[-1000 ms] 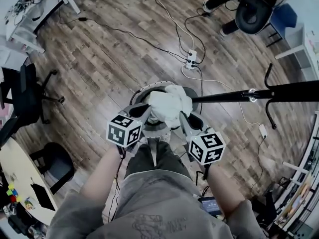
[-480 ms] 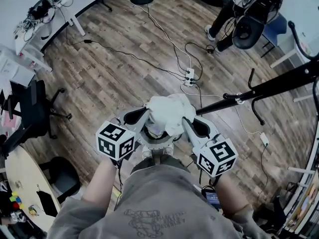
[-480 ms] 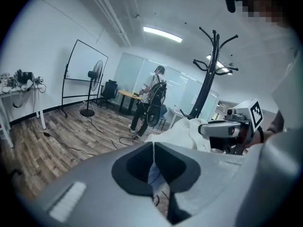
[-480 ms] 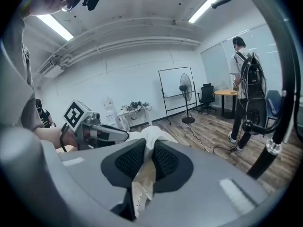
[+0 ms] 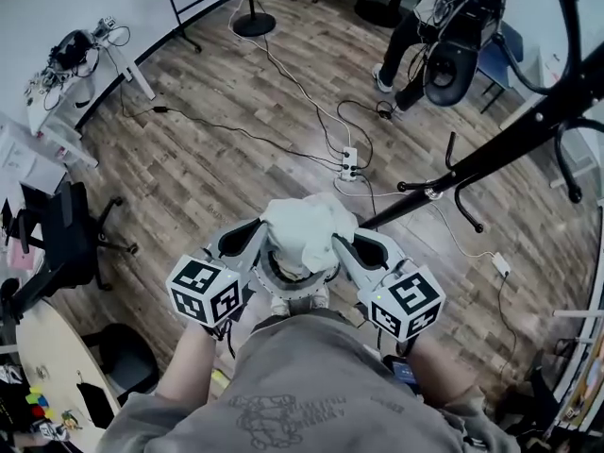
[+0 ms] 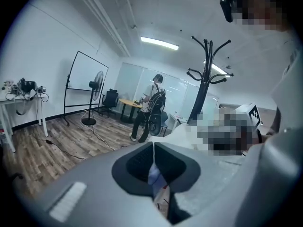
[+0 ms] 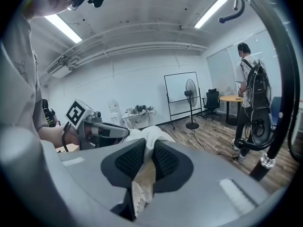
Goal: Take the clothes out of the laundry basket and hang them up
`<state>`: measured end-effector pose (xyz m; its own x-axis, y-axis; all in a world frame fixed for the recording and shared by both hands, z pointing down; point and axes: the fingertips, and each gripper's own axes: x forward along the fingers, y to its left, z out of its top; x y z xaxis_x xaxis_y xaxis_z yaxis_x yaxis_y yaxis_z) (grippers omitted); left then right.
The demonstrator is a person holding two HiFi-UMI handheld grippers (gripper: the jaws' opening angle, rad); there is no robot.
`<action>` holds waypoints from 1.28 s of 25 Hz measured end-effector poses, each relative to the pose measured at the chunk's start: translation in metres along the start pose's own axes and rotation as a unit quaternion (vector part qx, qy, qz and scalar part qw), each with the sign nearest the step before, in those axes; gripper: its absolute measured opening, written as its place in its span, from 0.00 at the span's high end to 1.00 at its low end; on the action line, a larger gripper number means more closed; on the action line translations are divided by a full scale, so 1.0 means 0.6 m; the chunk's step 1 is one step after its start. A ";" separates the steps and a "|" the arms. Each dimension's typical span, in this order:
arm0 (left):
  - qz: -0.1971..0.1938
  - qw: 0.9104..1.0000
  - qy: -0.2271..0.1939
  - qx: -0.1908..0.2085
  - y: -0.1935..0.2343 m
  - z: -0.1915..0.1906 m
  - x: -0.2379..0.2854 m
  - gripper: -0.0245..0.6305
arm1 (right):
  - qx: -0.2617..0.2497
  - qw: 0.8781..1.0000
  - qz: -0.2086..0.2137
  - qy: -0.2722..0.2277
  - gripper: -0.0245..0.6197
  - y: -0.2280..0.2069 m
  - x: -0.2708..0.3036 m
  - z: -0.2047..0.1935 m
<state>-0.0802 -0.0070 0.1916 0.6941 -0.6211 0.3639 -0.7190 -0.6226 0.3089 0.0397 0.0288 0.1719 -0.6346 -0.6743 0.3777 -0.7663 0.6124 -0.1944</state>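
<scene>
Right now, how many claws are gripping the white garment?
2. The left claw pinches the white garment on its left side, and the right claw pinches its right side.

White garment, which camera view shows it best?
The head view: it shows the whole white garment bunched up and held from both sides. The left gripper view and the right gripper view each show only a pinched strip between their jaws, plus some cloth beyond.

Light: bright, even — ceiling strip lights [image 7: 211, 11] overhead.
Shadows: soft, faint on the wood floor [image 5: 217, 168].
Distortion: fisheye — dark rounded corners in both gripper views.
Focus: nearest foreground slightly soft.
</scene>
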 end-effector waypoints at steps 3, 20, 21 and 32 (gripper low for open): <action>-0.002 1.000 -0.003 0.001 -0.009 0.004 0.008 0.94 | 0.002 1.000 -0.005 -0.002 0.85 -0.012 -0.006 -0.001; -0.053 0.997 -0.058 0.029 -0.001 0.177 0.128 0.94 | -0.041 0.990 -0.115 -0.066 0.85 -0.179 0.018 0.169; -0.057 0.996 -0.059 0.034 -0.005 0.187 0.140 0.94 | -0.043 0.989 -0.126 -0.067 0.86 -0.194 0.017 0.177; -0.115 0.992 -0.042 0.041 -0.060 0.225 0.263 0.94 | -0.053 0.966 -0.234 -0.095 0.86 -0.320 -0.035 0.216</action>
<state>0.0598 -0.1469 0.1191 0.8427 -0.4931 0.2162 -0.5380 -0.7872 0.3015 0.1871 -0.1281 0.0841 -0.2353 -0.9451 0.2267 -0.9658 0.2535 0.0542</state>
